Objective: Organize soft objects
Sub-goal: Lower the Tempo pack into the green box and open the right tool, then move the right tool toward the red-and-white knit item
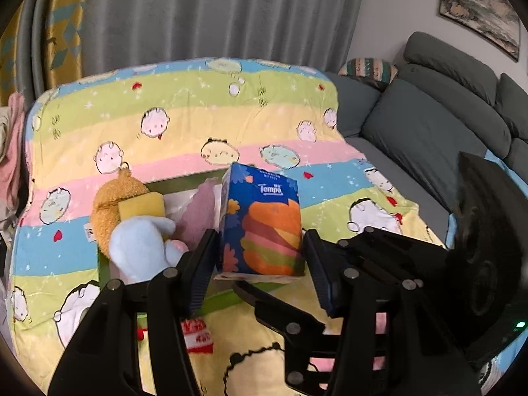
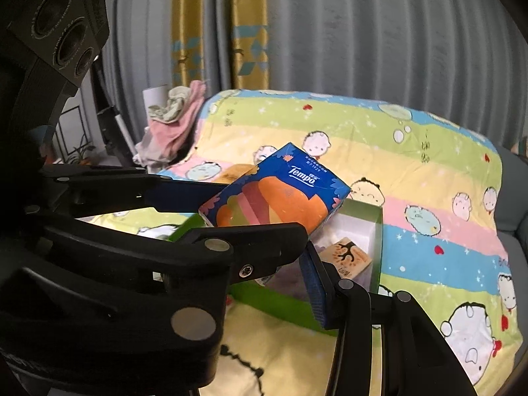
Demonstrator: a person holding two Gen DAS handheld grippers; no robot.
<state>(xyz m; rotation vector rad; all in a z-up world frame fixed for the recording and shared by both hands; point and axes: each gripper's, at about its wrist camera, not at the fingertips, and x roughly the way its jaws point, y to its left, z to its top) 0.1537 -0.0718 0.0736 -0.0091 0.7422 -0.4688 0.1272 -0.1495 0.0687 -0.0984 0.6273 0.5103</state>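
Note:
My left gripper (image 1: pixel 260 257) is shut on a blue Tempo tissue pack (image 1: pixel 262 221) and holds it upright over a green box (image 1: pixel 227 298) on the blanket. The pack also shows in the right wrist view (image 2: pixel 280 194), tilted, clamped between the left gripper's fingers (image 2: pixel 184 194). The box holds an orange plush (image 1: pixel 112 204), a yellow sponge (image 1: pixel 142 209), a light blue plush (image 1: pixel 142 250) and a pink cloth (image 1: pixel 199 211). In the right wrist view the box (image 2: pixel 376 244) holds a small tan pack (image 2: pixel 349 254). My right gripper shows only its right finger (image 2: pixel 313 287); its left finger is hidden behind the left gripper.
A striped cartoon blanket (image 1: pixel 184 125) covers the sofa seat. A red-and-white packet (image 1: pixel 198 336) lies on it near the box's front. Grey sofa cushions (image 1: pixel 429 132) stand at the right. Grey curtains (image 2: pixel 363 33) hang behind. A pile of pink clothes (image 2: pixel 175 122) lies at the left.

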